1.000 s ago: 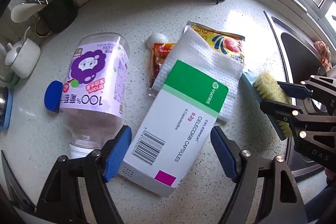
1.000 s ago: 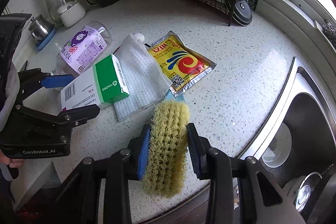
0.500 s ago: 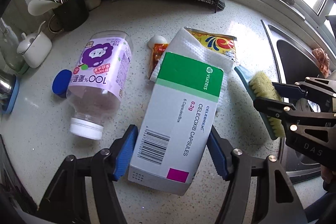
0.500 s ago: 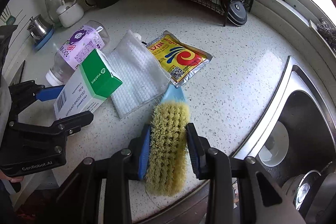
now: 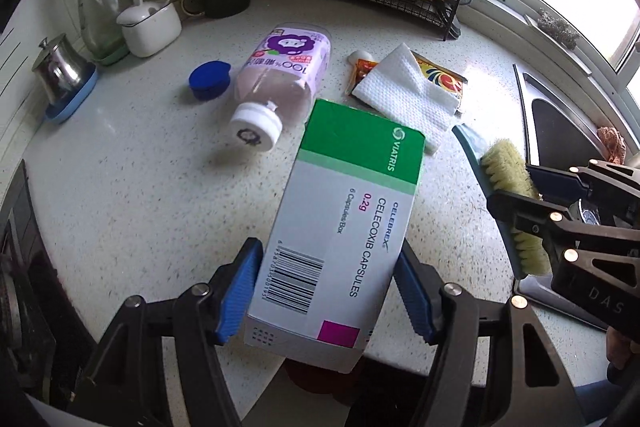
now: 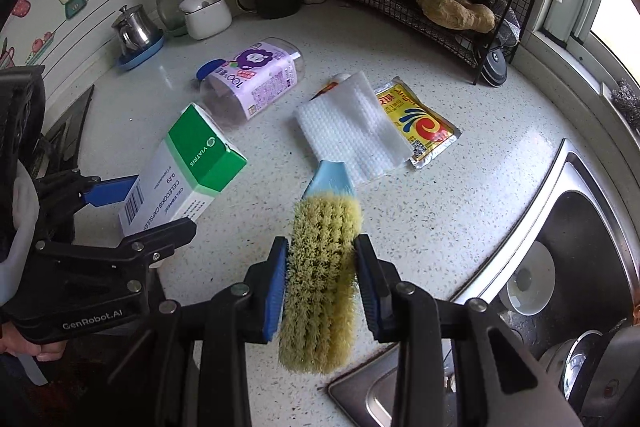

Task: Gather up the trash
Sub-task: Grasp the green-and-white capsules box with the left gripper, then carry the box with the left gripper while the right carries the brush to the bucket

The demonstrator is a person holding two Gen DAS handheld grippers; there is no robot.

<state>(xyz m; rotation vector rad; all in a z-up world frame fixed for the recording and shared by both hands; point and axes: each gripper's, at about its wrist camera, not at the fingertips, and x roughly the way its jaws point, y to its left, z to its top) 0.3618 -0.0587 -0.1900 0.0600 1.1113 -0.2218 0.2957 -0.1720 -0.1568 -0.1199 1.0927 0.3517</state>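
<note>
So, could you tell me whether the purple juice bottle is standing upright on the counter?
No, the purple juice bottle lies on its side on the counter, its white cap pointing toward the camera.

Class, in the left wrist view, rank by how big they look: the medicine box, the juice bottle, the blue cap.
1. Medicine box, though it is nearest the camera
2. Juice bottle
3. Blue cap

Your left gripper (image 5: 326, 291) clamps the green-and-white capsule box (image 5: 344, 223) by its near end, lifted clear of the counter (image 5: 132, 195). Beyond it lie the purple juice bottle (image 5: 280, 83), a blue cap (image 5: 209, 79) and a white paper towel (image 5: 404, 93). At right, your right gripper (image 5: 516, 187) holds the yellow-bristled brush (image 5: 508, 183).
</note>
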